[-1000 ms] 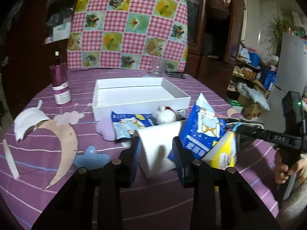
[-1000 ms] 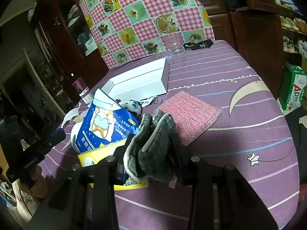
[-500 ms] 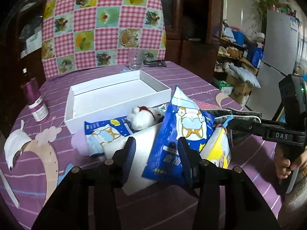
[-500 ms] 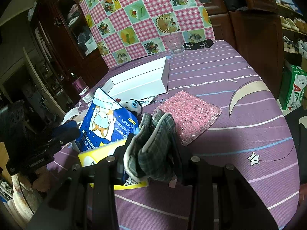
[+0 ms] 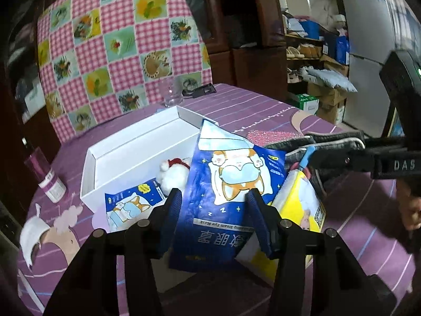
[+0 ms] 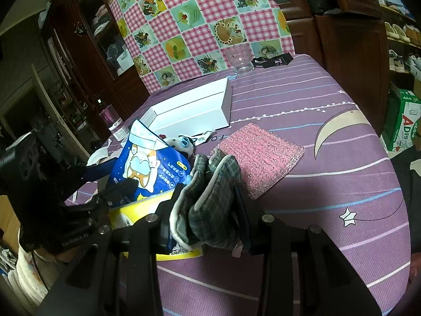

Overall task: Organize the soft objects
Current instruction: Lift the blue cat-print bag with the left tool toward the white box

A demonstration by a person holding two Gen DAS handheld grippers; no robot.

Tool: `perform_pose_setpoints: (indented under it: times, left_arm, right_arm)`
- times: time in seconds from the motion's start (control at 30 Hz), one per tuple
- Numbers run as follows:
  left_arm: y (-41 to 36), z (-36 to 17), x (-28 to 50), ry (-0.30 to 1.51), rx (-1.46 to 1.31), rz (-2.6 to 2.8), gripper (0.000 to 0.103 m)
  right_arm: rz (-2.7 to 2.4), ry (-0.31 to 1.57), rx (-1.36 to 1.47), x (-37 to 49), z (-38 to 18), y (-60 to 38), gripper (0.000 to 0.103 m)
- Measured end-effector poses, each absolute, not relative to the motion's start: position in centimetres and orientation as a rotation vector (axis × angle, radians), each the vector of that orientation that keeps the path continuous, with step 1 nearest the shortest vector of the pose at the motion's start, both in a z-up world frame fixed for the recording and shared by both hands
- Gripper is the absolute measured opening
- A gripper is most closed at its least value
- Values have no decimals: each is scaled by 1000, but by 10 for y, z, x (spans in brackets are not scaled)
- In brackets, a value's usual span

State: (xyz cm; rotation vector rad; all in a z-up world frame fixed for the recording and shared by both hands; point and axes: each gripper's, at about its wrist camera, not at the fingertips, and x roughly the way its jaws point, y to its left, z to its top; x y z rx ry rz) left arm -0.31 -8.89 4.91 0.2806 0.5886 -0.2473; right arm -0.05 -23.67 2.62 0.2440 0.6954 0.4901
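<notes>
My left gripper (image 5: 214,220) stands around the lower part of a tall blue eye-mask packet (image 5: 231,184); the blue pads sit at the packet's two edges, and whether they press it I cannot tell. A second blue packet (image 5: 129,206), a white plush toy (image 5: 172,175) and a yellow packet (image 5: 302,205) lie around it, in front of the open white box (image 5: 136,144). My right gripper (image 6: 202,208) is shut on a folded grey plaid cloth (image 6: 210,197), held above the yellow packet (image 6: 131,214). The blue packet (image 6: 147,163) stands to its left.
A pink sponge pad (image 6: 260,155) lies right of the plaid cloth. A purple bottle (image 5: 46,176) stands at the table's left side, a glass (image 6: 240,59) and a black object (image 6: 273,60) at the far edge. A white bra cup (image 5: 33,234) lies near left.
My left gripper has swung right and closer, from around the white roll to around the tall blue packet. My right gripper keeps still with the plaid cloth.
</notes>
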Motion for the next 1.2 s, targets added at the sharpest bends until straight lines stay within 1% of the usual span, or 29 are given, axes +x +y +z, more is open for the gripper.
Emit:
perform_pose_setpoints:
  times: [0.03, 0.07, 0.13, 0.17, 0.23, 0.33, 0.6, 0.83, 1.03, 1.2]
  left_arm:
    - [-90, 49, -5, 582, 290, -251, 41]
    - [-91, 49, -6, 576, 295, -254, 36]
    - [-92, 51, -8, 570, 296, -255, 24]
    - [-90, 52, -8, 570, 291, -252, 21]
    - [-87, 53, -8, 568, 275, -245, 11]
    - [-80, 56, -9, 570, 234, -245, 4]
    - [-67, 77, -18, 543, 162, -237, 0]
    - [-61, 110, -31, 501, 124, -220, 0]
    - [-60, 134, -34, 476, 118, -210, 0]
    - [-49, 152, -24, 458, 56, -225, 0]
  right_arm:
    - [490, 695, 245, 0, 26, -237, 39]
    - [490, 695, 245, 0, 27, -237, 39]
    - [488, 695, 246, 0, 26, -237, 39]
    - [488, 694, 249, 0, 26, -237, 39]
    - [485, 692, 252, -1, 25, -237, 39]
    - [480, 684, 256, -3, 25, -238, 38]
    - [490, 602, 290, -13, 44, -247, 38]
    - [476, 613, 326, -20, 64, -253, 38]
    - [456, 619, 302, -22, 97, -251, 38]
    - [446, 634, 303, -6, 124, -245, 38]
